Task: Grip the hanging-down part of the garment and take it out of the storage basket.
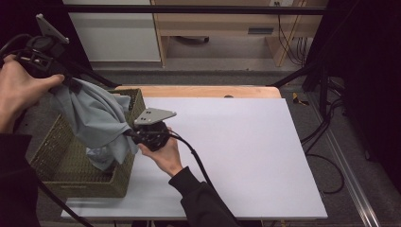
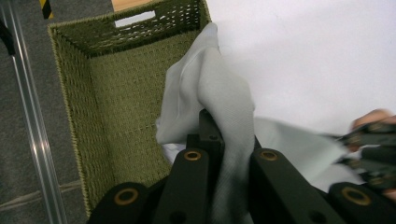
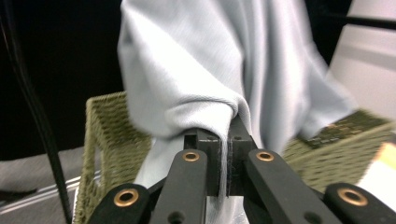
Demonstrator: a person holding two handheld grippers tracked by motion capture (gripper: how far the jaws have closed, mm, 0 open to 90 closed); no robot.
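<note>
A pale grey cloth (image 1: 97, 120) hangs over the green woven basket (image 1: 52, 156) at the table's left. My left gripper (image 1: 66, 80) holds its upper end high above the basket's far left, jaws shut on the cloth (image 2: 224, 107). Lower down, at the basket's right rim, my right gripper (image 1: 135, 137) is shut on a fold of the cloth (image 3: 187, 79), the fabric pinched between its pads (image 3: 209, 154). The cloth's lower part droops inside the basket (image 2: 116, 107). The other hand's gripper (image 2: 373, 154) appears blurred at the right edge of the left gripper view.
The white table top (image 1: 236, 151) stretches to the right of the basket. Beyond the table's far edge stand wooden furniture (image 1: 227, 28) and loose cables (image 1: 326, 156) on the floor. A metal rail (image 2: 28, 130) runs along the floor beside the basket.
</note>
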